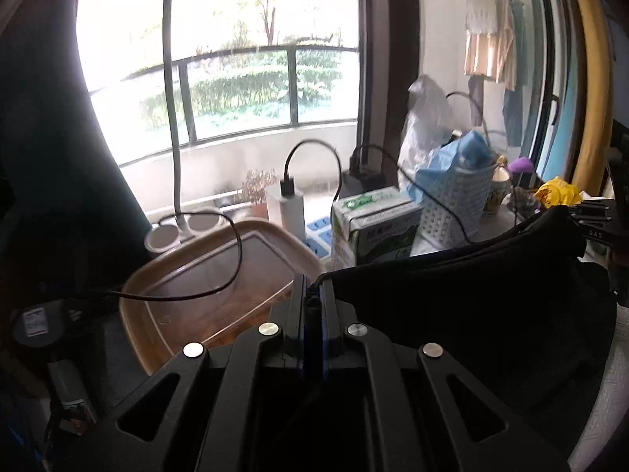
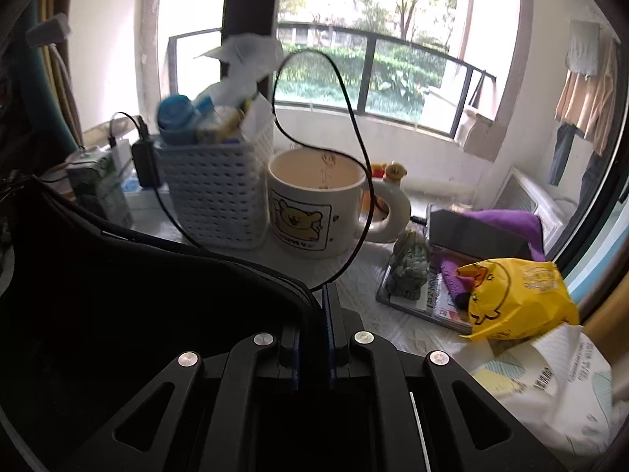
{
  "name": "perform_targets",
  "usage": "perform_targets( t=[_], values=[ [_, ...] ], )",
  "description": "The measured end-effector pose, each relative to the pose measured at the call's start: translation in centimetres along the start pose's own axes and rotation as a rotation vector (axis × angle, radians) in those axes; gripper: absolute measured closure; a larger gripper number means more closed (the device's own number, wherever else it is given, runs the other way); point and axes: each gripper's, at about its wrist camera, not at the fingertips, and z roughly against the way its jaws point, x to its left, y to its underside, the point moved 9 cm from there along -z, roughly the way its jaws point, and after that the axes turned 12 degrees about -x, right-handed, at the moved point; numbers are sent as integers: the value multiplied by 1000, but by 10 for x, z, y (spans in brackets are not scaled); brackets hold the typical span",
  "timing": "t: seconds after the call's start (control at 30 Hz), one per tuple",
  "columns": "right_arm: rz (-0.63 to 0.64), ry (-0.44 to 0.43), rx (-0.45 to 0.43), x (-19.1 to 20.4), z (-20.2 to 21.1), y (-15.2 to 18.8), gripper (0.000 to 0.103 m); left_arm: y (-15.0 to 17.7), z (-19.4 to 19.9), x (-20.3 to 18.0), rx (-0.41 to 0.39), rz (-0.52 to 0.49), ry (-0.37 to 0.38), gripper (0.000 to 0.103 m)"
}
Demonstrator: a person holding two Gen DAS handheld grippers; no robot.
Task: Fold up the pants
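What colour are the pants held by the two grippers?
Black. The pants show best in the right wrist view.

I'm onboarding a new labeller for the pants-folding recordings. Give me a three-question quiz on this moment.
1. True or false: the left claw is shut on the black fabric pants.
2. What lies directly beyond the right claw? A) cream bear-print ceramic mug B) red kettle C) glass vase
3. Fill in: the white perforated plastic basket stands to the ___ of the mug in the right wrist view.

Key: 1 true; 2 A; 3 left
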Motion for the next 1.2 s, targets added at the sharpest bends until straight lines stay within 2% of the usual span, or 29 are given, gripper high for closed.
perform_targets(
  t=[0.1, 0.13, 0.17, 0.2, 0.23, 0.27, 0.3, 0.33, 0.37, 0.4, 0.43, 0.6, 0.73, 0.93, 1.07, 1.2],
  values=[
    [11, -13, 61, 1, -19, 4, 94, 7, -11, 2, 47, 0, -11, 95],
    [13, -10, 71, 1, -24, 4, 94, 7, -11, 1, 51, -8, -15, 88],
    [14, -9, 79, 1, -27, 4, 92, 7, -11, 2, 49, -11, -20, 71],
    [16, -9, 94, 1, -30, 5, 92, 6, -10, 3, 44, -11, -26, 59],
    [19, -11, 104, 2, -32, 5, 91, 5, -8, 4, 38, -7, -29, 37],
    [23, -9, 109, 2, -34, 5, 88, 2, -5, 5, 24, -1, -29, 25],
    [28, 1, 104, 2, -33, 3, 85, -1, -3, 6, 14, 2, -26, 23],
    [31, 9, 100, 2, -33, 2, 74, -4, 1, 7, 6, 1, -27, 22],
    [35, 20, 87, 2, -31, -1, 41, -6, 4, 9, 1, -2, -33, 22],
    [33, 21, 80, 2, -30, -3, 18, -8, 7, 10, -4, -3, -41, 22],
    [28, 20, 69, 1, -28, -6, 0, -11, 12, 11, -9, -2, -49, 22],
    [26, 28, 24, 4, -6, -16, 0, -13, 43, 12, -20, 6, -69, 22],
    [-5, 39, -11, 6, 24, -16, 0, 0, 68, 10, -9, 23, -69, 22],
    [-70, 47, -22, 4, 68, 1, 0, 52, 94, 8, 85, 94, -43, 21],
    [-141, 63, 1, 2, 93, 30, 0, 94, 105, 7, 169, 158, -34, 21],
    [-207, 81, 37, 3, 116, 65, 0, 123, 118, 9, 212, 196, -40, 21]
  ],
)
